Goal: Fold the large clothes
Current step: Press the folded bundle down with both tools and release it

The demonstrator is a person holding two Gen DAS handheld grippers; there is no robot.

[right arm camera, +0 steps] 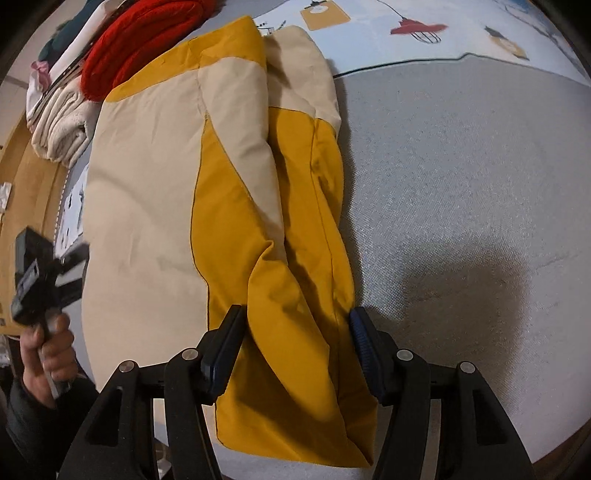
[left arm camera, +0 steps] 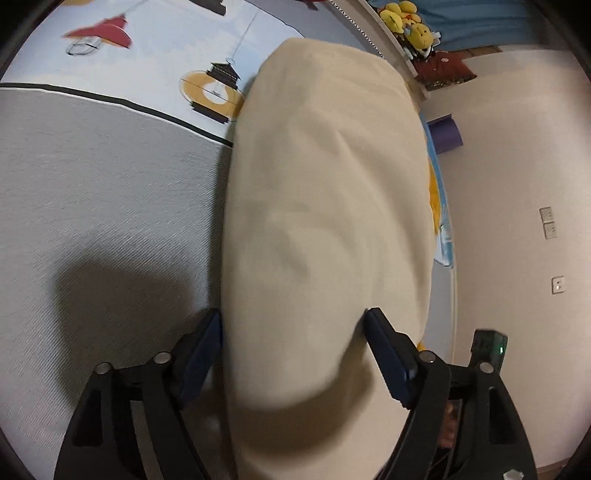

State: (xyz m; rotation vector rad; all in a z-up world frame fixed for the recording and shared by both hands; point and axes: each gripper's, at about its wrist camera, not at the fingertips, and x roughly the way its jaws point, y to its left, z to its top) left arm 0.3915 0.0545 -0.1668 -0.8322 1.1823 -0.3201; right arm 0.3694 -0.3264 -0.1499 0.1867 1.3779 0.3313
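The right gripper (right arm camera: 295, 354) stands half open astride the yellow fold of the jacket (right arm camera: 177, 177), not pinching it, probably because this fold already lies flat. The left gripper (left arm camera: 295, 354) is wide open over the cream part, gripping nothing. The jacket lies along the left edge of the grey bedspread (right arm camera: 461, 166), beside the stacked clothes (right arm camera: 122, 55) at the far corner.

**Grey bed cover, jacket and stacked clothes**

Bed (right arm camera: 461, 177) spread with a grey woven cover, bordered at the far end by a dark line and a pale printed strip (right arm camera: 424, 33) showing red and yellow lanterns. Lying directly on the grey: a folded beige-and-mustard jacket (right arm camera: 229, 192), long and narrow, mustard panel toward the near edge. Beyond it, by the far left corner, a red knit garment (right arm camera: 140, 44) on top of a cream fleecy one (right arm camera: 62, 129), just beside the jacket's far end. Dark shadow on the bare grey to the right.
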